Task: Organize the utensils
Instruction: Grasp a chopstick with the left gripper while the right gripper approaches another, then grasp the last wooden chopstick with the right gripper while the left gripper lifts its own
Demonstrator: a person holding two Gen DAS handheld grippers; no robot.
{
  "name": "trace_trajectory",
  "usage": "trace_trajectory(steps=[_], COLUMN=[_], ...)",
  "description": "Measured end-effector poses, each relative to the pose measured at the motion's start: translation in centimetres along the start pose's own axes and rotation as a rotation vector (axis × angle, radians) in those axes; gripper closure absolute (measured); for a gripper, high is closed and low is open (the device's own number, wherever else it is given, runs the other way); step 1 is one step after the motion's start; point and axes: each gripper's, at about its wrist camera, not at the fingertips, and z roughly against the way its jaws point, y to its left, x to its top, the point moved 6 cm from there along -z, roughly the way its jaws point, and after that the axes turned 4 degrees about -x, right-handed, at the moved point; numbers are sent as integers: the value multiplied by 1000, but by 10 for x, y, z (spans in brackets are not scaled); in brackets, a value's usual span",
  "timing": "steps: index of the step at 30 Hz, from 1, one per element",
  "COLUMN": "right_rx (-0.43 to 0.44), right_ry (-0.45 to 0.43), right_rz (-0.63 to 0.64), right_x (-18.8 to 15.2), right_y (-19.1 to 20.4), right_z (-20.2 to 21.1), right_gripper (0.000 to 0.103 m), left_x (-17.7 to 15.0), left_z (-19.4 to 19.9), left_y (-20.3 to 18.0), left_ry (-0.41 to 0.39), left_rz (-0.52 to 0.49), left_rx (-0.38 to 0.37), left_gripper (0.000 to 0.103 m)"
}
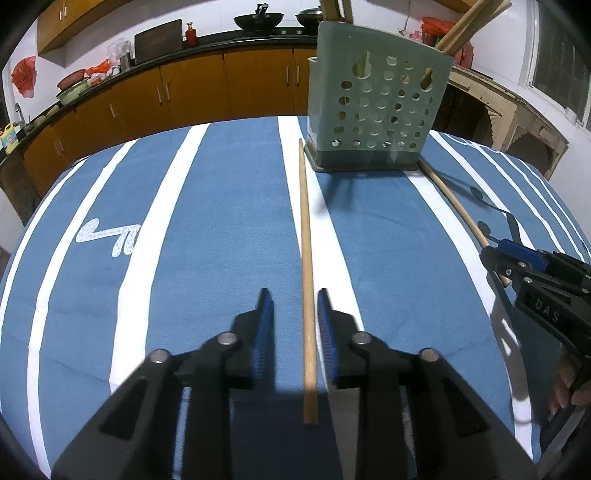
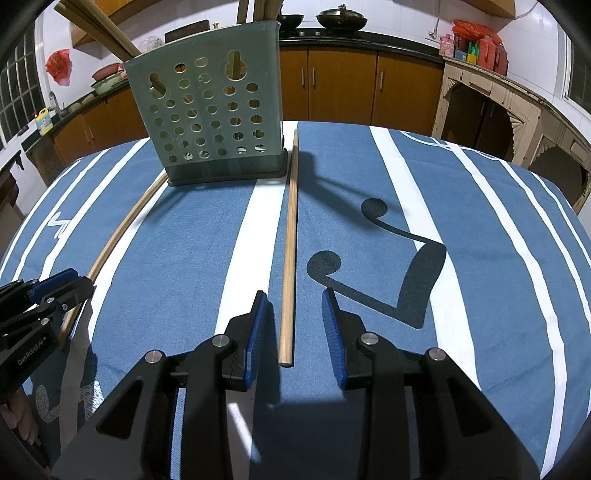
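Observation:
A green perforated utensil holder stands at the far side of the blue striped tablecloth, with several wooden chopsticks sticking out of its top; it also shows in the right wrist view. One loose chopstick lies on the cloth between the fingers of my open left gripper. A second chopstick lies between the fingers of my open right gripper. Each gripper straddles the near end of its chopstick without closing on it. The right gripper shows in the left wrist view, the left gripper in the right wrist view.
The cloth-covered table ends near the holder at the back. Behind it run orange kitchen cabinets with a dark counter carrying woks and bowls. A beige carved cabinet stands at the right.

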Motion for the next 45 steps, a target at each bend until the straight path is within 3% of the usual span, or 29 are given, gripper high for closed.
trace_trajectory(steps=[2, 3, 11, 24, 34, 38, 45], right_rx=[8, 11, -19, -33, -29, -5, 1], right_ry=[-1, 0, -2, 0, 0, 0, -110], right_rz=[-8, -18, -119, -95, -93, -101, -125], right_x=[-1, -2, -8, -10, -10, -11, 5], right_y=[-3, -6, -36, -32, -33, -34, -46], right_z=[1, 2, 5, 6, 6, 8, 43], right_gripper=[92, 94, 95, 94, 94, 95, 95], left_x=[0, 0, 5, 3, 3, 2, 3], left_z=[0, 0, 1, 3, 3, 4, 25], left_y=[1, 2, 48, 45, 44, 44, 53], left_ry=[0, 0, -5, -6, -5, -4, -32], left_rz=[-3, -1, 87, 71, 69, 64, 67], left_rx=[2, -1, 49, 31, 31, 22, 13], left_gripper=[95, 95, 95, 85, 84, 95, 95])
